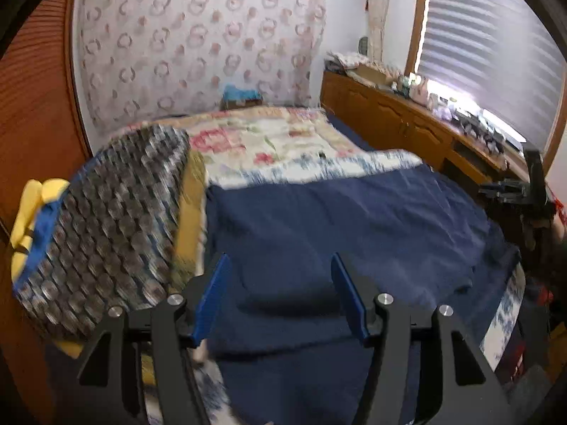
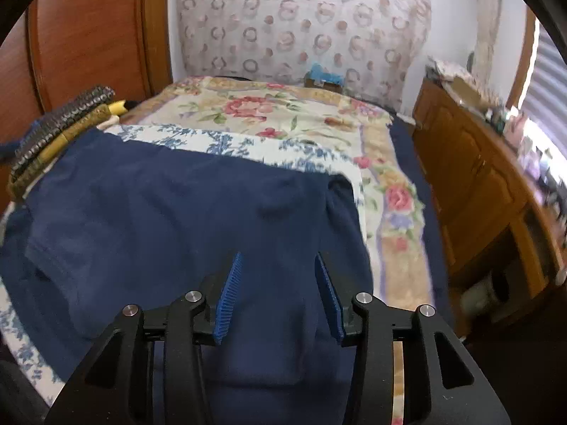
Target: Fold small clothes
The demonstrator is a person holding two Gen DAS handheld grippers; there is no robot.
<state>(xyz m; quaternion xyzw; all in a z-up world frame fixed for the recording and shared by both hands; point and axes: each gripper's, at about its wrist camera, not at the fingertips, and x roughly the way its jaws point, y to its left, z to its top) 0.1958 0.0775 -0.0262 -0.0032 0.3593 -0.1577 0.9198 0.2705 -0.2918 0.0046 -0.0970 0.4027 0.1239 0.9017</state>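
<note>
A navy blue garment [image 1: 336,219] lies spread flat on the bed; it also shows in the right wrist view [image 2: 170,205]. My left gripper [image 1: 280,258] hovers open over its near part, blue pads apart with nothing between them. My right gripper [image 2: 278,256] is also open and empty, just above the garment's near right part. The right gripper also shows at the far right of the left wrist view [image 1: 514,191].
A floral quilt [image 2: 283,117] covers the bed beyond the garment, with a blue-and-white cloth [image 2: 230,145] under it. A stack of folded clothes, grey patterned on top [image 1: 113,219], sits at the left. A wooden cabinet [image 2: 471,184] runs along the right, a wooden wardrobe [image 2: 88,35] at the left.
</note>
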